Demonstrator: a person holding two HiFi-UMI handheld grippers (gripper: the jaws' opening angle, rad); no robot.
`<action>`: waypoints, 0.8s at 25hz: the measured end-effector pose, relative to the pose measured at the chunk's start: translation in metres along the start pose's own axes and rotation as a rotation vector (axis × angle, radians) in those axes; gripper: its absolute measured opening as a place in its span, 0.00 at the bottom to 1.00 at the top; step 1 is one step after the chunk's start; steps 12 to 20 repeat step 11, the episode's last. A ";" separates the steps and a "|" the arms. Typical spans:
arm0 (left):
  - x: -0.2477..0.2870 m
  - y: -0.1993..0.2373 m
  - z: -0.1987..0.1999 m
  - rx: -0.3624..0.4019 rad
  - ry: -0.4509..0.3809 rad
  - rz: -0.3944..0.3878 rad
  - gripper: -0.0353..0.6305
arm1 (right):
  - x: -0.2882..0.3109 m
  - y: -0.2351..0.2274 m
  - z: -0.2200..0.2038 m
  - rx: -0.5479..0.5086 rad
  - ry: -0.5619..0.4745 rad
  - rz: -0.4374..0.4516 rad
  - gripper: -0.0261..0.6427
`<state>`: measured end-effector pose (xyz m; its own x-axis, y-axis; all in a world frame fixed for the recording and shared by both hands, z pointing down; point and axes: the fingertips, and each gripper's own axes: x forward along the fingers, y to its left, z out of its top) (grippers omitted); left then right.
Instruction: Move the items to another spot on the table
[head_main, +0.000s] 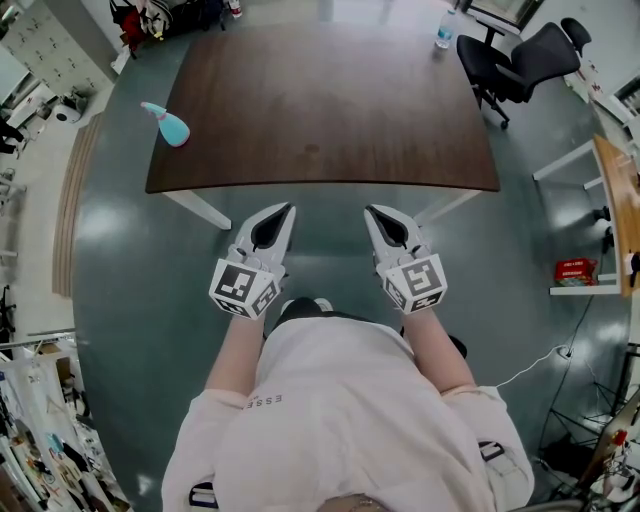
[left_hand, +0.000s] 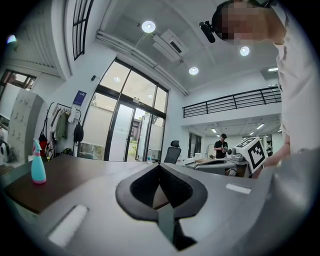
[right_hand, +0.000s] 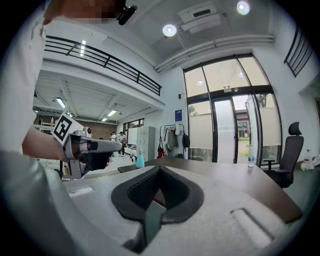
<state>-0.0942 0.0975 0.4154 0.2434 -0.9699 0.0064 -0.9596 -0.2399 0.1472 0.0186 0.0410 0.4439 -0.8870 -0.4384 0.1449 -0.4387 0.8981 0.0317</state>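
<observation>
Nearest the camera, one person in a white top (head_main: 330, 400) holds two grippers side by side over the grey-green floor (head_main: 120, 250), short of the near edge of the bench (head_main: 320, 110). The left gripper (head_main: 287, 208) has its jaws closed tip to tip with nothing between them, and the right gripper (head_main: 370, 210) is closed and empty in the same way; each carries one marker cube. Beyond them stands a single dark brown bench on white legs, its top mostly bare. One turquoise spray bottle (head_main: 170, 125) stands upright near the left edge of the bench, well apart from both grippers. One clear water bottle (head_main: 446, 30) stands at the far right corner. Just past that corner, off the bench, are two black office chairs (head_main: 545, 50). At the right, a shelf carries one red box (head_main: 575, 270). The room is high, with tall glass doors (right_hand: 225, 130) on the far side, a railed balcony (right_hand: 100, 62) and round ceiling lights (left_hand: 148, 26).
</observation>
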 end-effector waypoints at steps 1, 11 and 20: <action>0.000 0.001 -0.001 0.000 0.002 0.001 0.06 | 0.000 0.000 -0.001 0.000 0.002 -0.002 0.03; 0.004 0.005 -0.009 -0.017 0.018 0.007 0.06 | 0.001 -0.006 -0.009 0.012 0.019 -0.015 0.03; 0.004 0.005 -0.009 -0.017 0.018 0.007 0.06 | 0.001 -0.006 -0.009 0.012 0.019 -0.015 0.03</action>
